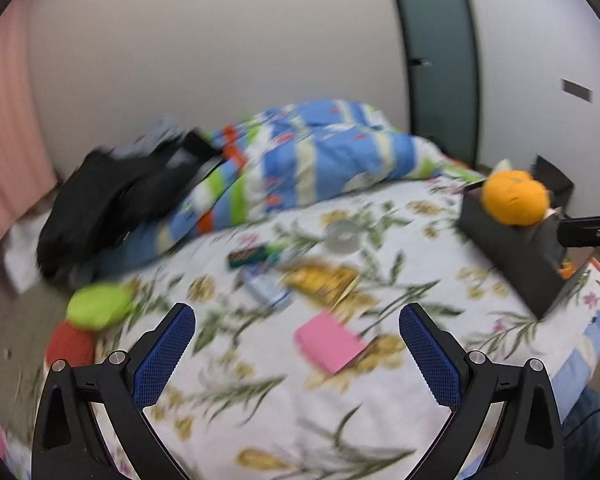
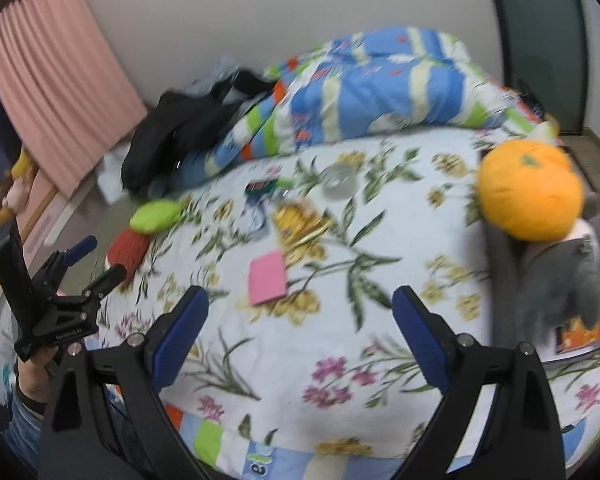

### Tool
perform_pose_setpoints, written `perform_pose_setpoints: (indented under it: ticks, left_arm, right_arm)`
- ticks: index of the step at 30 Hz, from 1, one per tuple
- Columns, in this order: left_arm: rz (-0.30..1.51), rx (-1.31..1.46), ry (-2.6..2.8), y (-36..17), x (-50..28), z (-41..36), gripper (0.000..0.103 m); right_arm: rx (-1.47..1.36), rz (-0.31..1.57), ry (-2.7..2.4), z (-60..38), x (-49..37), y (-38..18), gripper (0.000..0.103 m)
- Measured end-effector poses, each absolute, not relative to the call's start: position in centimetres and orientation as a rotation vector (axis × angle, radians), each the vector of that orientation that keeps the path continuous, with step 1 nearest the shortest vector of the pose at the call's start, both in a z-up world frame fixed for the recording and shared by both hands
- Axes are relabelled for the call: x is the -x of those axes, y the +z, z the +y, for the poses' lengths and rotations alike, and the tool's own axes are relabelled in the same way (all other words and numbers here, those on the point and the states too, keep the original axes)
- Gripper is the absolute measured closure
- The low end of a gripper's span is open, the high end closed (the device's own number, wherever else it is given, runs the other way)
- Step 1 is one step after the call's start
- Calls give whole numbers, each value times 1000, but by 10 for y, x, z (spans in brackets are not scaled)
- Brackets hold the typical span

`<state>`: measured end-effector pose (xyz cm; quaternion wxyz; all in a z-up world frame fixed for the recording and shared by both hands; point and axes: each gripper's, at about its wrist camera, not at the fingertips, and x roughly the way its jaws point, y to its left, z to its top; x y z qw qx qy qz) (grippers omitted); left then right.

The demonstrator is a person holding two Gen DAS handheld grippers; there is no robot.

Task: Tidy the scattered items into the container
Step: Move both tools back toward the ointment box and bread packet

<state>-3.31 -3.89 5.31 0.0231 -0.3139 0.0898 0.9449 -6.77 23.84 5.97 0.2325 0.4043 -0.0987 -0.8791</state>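
Observation:
Scattered items lie on a floral bed sheet (image 1: 260, 420): a pink pad (image 1: 327, 343) (image 2: 267, 277), a yellow packet (image 1: 320, 280) (image 2: 298, 220), a clear tape roll (image 1: 342, 236) (image 2: 339, 182), a dark green box (image 1: 248, 257) (image 2: 262, 188), a green plush (image 1: 100, 305) (image 2: 156, 216) and a red plush (image 1: 70, 346) (image 2: 128, 250). A black container (image 1: 512, 256) (image 2: 512, 280) at the right holds an orange plush (image 1: 514, 198) (image 2: 530, 190). My left gripper (image 1: 298, 356) (image 2: 98, 258) is open above the pink pad. My right gripper (image 2: 300, 338) is open and empty; one finger shows in the left wrist view (image 1: 588, 232).
A striped quilt (image 1: 320, 152) (image 2: 380, 92) and a black bag (image 1: 112, 200) (image 2: 180, 132) lie at the back of the bed. A pink curtain (image 2: 60, 80) hangs at the left. A dark door (image 1: 436, 40) stands at the back right. Both views are blurred.

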Motion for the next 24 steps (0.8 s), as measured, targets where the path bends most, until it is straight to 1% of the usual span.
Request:
perform_pose_setpoints:
  ticks: [3,6,14,24]
  left_arm:
    - [284,1015,2978,41,27,-62,1]
    - [254,1053,3004,34,27,-80,1]
    - [203,1131,3014,10,57,-102,1]
    - [118,1226,2973,-41,140,-124,1]
  right_arm:
    - [-1123,-221,-2391,215,73,54,9]
    - [-1134,-184,-2367,192,80,49,9]
    - [-1163,-77,-2342,145,119,30,9]
    - [-1223,104,-2315,90,212,-36,8]
